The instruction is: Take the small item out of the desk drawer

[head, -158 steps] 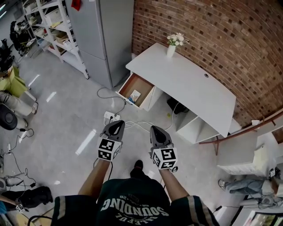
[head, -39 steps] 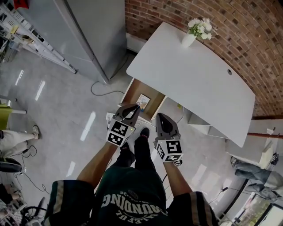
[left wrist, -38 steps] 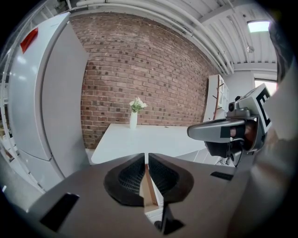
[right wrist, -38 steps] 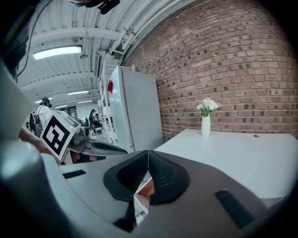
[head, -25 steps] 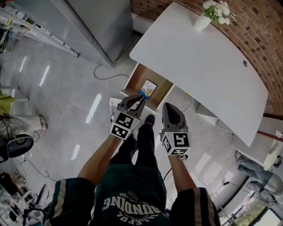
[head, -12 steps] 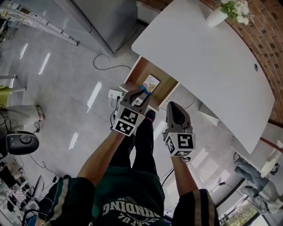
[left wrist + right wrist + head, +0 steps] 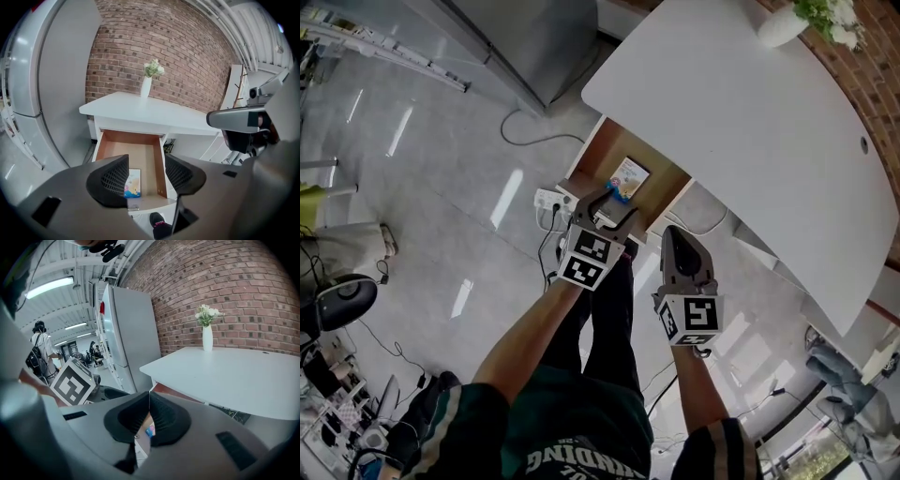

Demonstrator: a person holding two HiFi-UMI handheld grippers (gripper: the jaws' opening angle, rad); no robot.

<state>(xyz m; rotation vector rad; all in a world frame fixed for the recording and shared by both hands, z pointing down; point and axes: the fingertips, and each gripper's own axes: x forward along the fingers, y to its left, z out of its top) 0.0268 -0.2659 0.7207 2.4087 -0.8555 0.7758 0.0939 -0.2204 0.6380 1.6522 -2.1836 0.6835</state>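
Brick wall (image 7: pixel 187 56) at the back, grey floor w/ cables. White desk (image 7: pixel 750 122) runs diagonally across the upper right of the head view, and a vase of flowers (image 7: pixel 783 23) stands at its far end by the top edge. Desk drawer (image 7: pixel 605 150) is pulled out, wood-brown inside, just left of centre.

Small item (image 7: pixel 628 176), a flat colourful packet, lies on the drawer floor toward the front. In the left gripper view it's low in the frame, seen through the gap btwn the jaws.

Left gripper (image 7: pixel 612 202) sits over the drawer's front edge at frame centre. Its jaws stand about halfway apart and have just been opening, w/ nothing clamped and the pads clear of the packet. Right gripper (image 7: pixel 678 236) is lower right of it, off the drawer's corner, w/ its jaws closed tip to tip and empty.

Power strip (image 7: pixel 548 200) lies on the floor left of the drawer front.
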